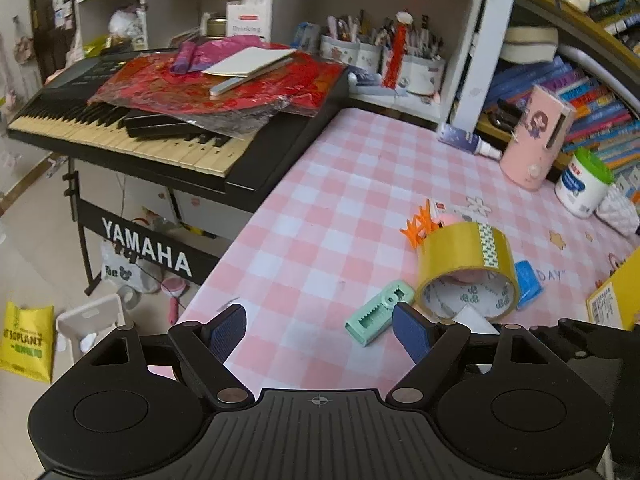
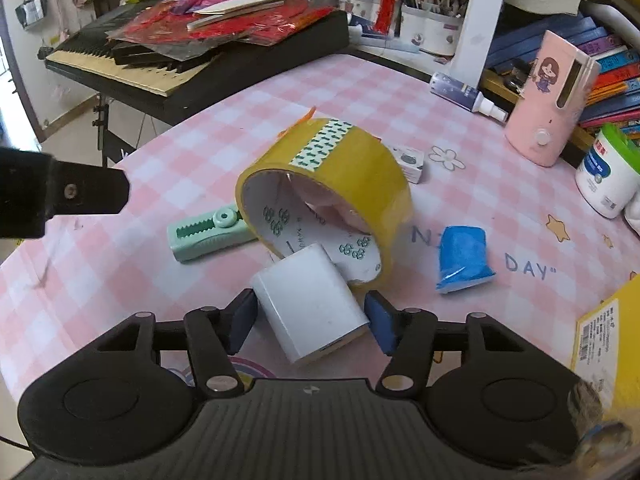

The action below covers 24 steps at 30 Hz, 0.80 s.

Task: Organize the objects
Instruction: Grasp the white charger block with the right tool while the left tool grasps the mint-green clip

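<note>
Right gripper (image 2: 310, 322) pinches a smooth white plastic block (image 2: 310, 312) leaning against the glossy yellow tape roll (image 2: 332, 176). Left gripper (image 1: 318, 326) spread, empty, over checked tablecloth (image 1: 320, 208).

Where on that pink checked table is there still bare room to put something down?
The widest bare stretch of the table runs from the keyboard to the yellow tape roll. It is crowded around the roll: the mint green gadget, white block and blue packet sit close. The pink dispenser and white tub line the shelf side.

A home study room; keyboard (image 1: 132, 128) on its stand, crammed bookshelves (image 1: 580, 92), pink checked tablecloth (image 1: 340, 208).
</note>
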Each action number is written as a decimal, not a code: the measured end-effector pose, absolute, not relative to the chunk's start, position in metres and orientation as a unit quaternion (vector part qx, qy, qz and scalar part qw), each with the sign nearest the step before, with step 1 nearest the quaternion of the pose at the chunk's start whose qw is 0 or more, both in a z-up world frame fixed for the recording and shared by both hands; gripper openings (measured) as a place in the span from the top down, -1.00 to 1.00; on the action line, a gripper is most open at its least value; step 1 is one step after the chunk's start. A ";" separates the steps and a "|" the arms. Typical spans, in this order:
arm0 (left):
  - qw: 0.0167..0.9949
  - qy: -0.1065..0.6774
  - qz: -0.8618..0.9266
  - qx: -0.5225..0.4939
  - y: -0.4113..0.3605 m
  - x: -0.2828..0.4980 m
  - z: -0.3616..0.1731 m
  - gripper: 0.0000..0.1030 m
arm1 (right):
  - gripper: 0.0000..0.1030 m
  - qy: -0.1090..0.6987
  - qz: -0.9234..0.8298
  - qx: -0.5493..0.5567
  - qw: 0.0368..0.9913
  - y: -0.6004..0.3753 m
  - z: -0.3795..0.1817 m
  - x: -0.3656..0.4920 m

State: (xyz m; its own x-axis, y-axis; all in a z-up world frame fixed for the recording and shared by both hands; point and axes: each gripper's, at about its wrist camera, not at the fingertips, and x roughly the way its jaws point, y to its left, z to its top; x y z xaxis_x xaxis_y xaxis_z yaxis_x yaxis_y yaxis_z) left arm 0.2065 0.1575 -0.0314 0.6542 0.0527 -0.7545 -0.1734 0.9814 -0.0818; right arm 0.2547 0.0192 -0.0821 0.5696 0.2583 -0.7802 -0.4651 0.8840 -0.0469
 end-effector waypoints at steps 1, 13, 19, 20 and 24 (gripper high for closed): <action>0.905 0.415 0.057 -0.070 0.157 0.210 -0.034 -0.42 | 0.09 0.417 0.211 -0.124 0.875 0.018 -0.081 0.254; 0.884 0.465 -0.059 0.010 0.125 0.266 -0.077 0.22 | 0.21 0.427 0.173 -0.063 0.886 -0.033 -0.051 0.238; 0.884 0.461 -0.065 0.032 0.123 0.272 -0.082 0.56 | 0.21 0.432 0.163 -0.058 0.885 -0.040 -0.053 0.236; 0.884 0.462 -0.064 0.028 0.124 0.271 -0.082 0.56 | 0.21 0.431 0.162 -0.056 0.886 -0.041 -0.052 0.235; 0.884 0.466 -0.041 -0.002 0.134 0.259 -0.074 0.56 | 0.21 0.425 0.148 -0.045 0.892 -0.043 -0.048 0.233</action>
